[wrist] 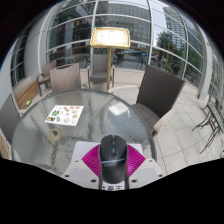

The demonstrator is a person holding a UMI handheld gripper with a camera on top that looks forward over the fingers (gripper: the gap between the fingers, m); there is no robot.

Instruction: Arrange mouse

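A black computer mouse (112,152) sits between my gripper's two fingers, its narrow end pointing ahead. My gripper (112,158) is shut on it, with the pink pads (92,157) pressing on its left and right sides. Beyond the fingers lies a round glass table (125,115). I cannot tell whether the mouse touches the tabletop.
A printed card with coloured pictures (65,114) lies on the table, ahead and to the left. Chairs stand around the table at the far right (160,90), far side (66,76) and left (27,92). A wooden stand (108,40) and glass building walls are behind.
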